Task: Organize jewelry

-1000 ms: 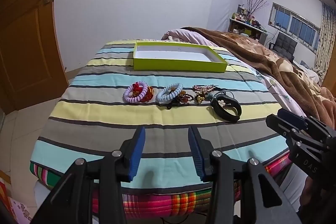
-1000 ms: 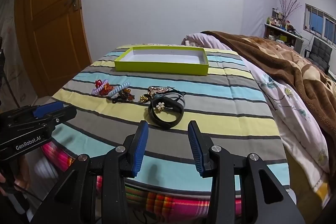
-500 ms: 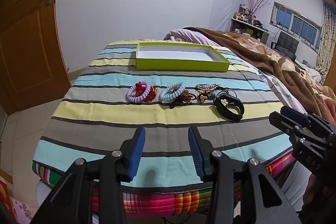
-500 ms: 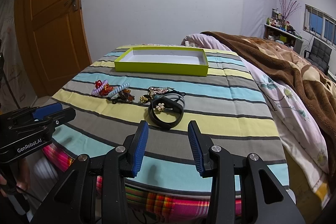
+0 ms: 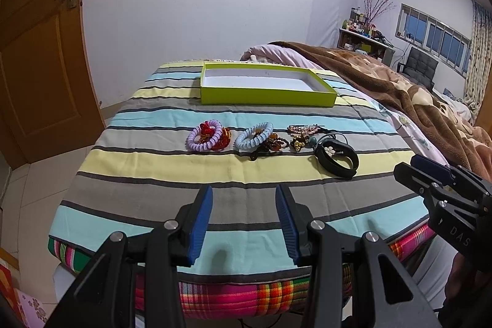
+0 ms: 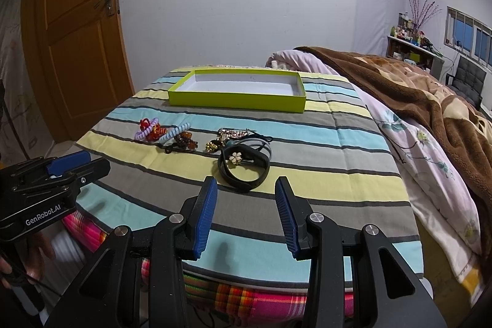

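Observation:
A row of jewelry lies on the striped bedspread: a purple coil band (image 5: 204, 139) with red pieces, a blue coil band (image 5: 253, 136), amber beads (image 5: 273, 144), a beaded clip (image 5: 303, 130) and a black bracelet with a flower (image 5: 336, 161), also seen in the right wrist view (image 6: 244, 166). A lime green tray (image 5: 266, 96) with a white floor stands empty behind them, also in the right wrist view (image 6: 236, 100). My left gripper (image 5: 244, 222) is open and empty above the near bed edge. My right gripper (image 6: 245, 215) is open and empty, just short of the black bracelet.
A brown blanket (image 5: 399, 88) covers the right of the bed. A wooden door (image 6: 77, 29) stands at the left. The bed's near edge shows a plaid sheet (image 5: 246, 297). A shelf and a chair stand at the far right.
Both grippers have eased slightly toward the bed. The jaws stay open. The jewelry and the tray have not moved.

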Action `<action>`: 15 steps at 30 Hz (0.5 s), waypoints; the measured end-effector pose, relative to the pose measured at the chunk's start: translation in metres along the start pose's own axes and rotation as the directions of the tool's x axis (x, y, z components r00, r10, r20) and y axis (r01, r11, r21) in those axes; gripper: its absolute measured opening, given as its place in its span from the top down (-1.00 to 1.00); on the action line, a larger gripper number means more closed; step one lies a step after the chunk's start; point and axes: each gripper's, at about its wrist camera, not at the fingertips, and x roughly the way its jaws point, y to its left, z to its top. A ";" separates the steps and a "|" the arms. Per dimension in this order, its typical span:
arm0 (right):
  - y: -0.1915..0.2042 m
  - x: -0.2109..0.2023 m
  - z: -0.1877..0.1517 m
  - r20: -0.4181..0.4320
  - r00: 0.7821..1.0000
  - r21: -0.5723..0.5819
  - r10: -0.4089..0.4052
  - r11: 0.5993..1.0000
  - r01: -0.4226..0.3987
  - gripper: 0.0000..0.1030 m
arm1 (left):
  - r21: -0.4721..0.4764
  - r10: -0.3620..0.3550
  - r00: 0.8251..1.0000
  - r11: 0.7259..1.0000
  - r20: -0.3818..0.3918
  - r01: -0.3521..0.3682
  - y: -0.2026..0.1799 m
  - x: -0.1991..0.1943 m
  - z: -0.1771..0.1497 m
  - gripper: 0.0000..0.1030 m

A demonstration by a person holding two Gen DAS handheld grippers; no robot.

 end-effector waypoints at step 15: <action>0.000 0.001 0.001 0.001 1.000 0.000 0.000 1.000 0.000 0.22 | -0.011 -0.002 1.000 1.000 0.006 0.002 0.003 0.000 0.002 0.14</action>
